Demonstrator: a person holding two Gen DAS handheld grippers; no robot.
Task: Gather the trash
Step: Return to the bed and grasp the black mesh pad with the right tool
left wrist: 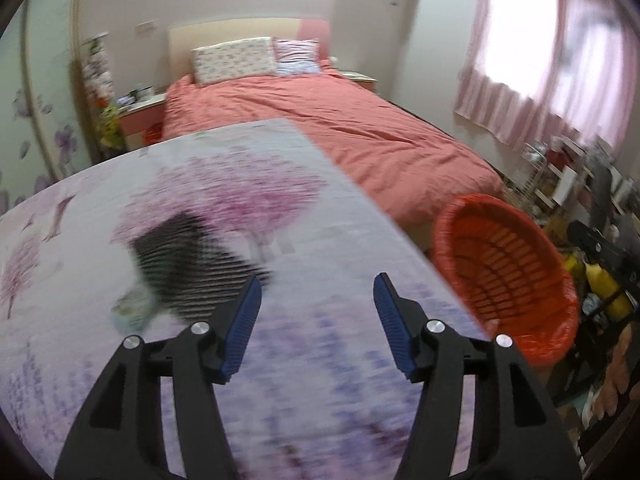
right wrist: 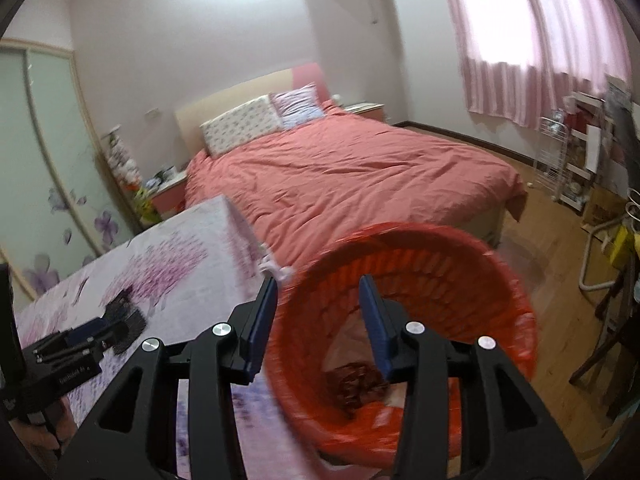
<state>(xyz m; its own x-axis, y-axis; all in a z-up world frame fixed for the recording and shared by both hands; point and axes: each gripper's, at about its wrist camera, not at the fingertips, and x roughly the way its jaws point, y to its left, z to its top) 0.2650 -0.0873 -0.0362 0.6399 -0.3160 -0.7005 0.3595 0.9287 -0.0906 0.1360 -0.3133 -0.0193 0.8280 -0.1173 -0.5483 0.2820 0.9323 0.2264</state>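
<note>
Seemingly one dark wrapper (left wrist: 188,264), one basket (left wrist: 505,276).

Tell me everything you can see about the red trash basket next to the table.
The red trash basket is a round, open-topped bin with slotted walls that look like plastic, lined with a thin red bag folded over its rim. It stands upright on the floor between the flower-print table and the foot of the bed. Dark reddish crumpled trash lies at the bottom. The right tongs hang open above its mouth, holding nothing.
</note>
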